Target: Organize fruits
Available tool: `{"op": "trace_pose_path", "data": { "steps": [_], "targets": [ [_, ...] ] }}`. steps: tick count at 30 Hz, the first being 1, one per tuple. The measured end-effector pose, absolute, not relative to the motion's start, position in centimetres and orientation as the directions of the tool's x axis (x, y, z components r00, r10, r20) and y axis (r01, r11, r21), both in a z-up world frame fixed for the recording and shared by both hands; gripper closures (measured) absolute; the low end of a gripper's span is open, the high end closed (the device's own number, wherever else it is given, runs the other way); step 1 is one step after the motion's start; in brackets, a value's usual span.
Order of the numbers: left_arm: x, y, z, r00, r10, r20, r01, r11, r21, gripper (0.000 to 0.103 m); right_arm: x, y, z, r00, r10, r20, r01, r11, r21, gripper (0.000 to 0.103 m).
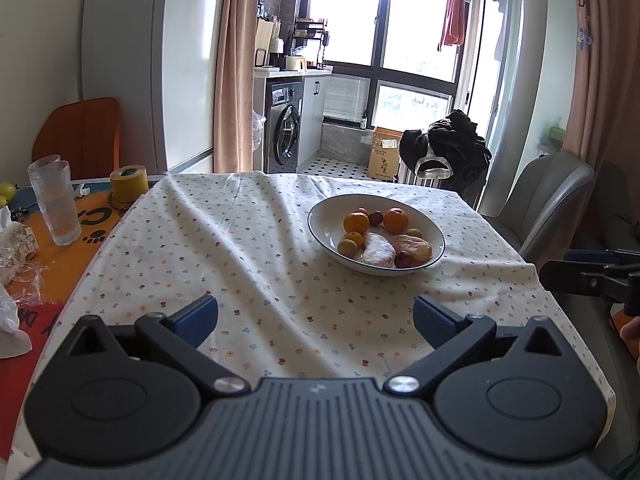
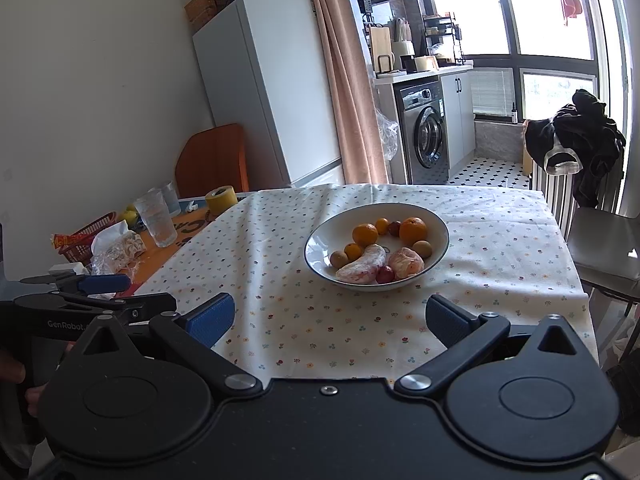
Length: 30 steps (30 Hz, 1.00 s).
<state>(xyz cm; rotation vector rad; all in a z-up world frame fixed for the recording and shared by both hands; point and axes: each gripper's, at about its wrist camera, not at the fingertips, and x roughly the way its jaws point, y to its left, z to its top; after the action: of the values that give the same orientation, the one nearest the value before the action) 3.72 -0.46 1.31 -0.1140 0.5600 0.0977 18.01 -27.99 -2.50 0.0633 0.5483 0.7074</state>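
since every fruit in sight already sits inside the white bowl (image 1: 320, 216), which rests on the flowered cloth (image 1: 240, 264) toward the far right of the bench, the scene fits two stages alike: fruit gathered into the bowl with the sorting finished, or a mixed bowl waiting to be sorted out. the pictures do not settle which, so no move is called for here.

both tools hang low over the near edge of the bench, well apart from the bowl. the left gripper (image 1: 316, 322) has its fingers spread wide with nothing between them, and the right gripper (image 2: 330, 318) is the same: spread, nothing pinched.

whatever handling comes, the fruit would need care. the two large oranges (image 2: 413, 231) are round and firm and should take a centred pinch. the two peeled citrus pieces (image 2: 362, 266) near the bowl's front look soft and skinned, so a light squeeze would suit them. the small red fruits (image 2: 385, 275) lie tucked against the peeled pieces and would be hard to reach without nudging a neighbour.

the right wrist view shows the left tool from the side at the left edge, a red basket (image 2: 86, 240) and snack packets on the orange mat. the left wrist view shows the right tool at its right edge, and a grey chair (image 1: 548, 200) beside the bench more fully.
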Motion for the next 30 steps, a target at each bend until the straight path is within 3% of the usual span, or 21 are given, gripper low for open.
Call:
{"op": "trace_pose_path", "data": {
  "steps": [30],
  "targets": [
    [3.74,-0.82,0.95,0.839,0.051,-0.542,-0.115,0.990,-0.085,0.000,17.85,-27.80,-2.40,0.623,0.631,-0.462,-0.603,0.764,0.230,0.000]
  ]
}}
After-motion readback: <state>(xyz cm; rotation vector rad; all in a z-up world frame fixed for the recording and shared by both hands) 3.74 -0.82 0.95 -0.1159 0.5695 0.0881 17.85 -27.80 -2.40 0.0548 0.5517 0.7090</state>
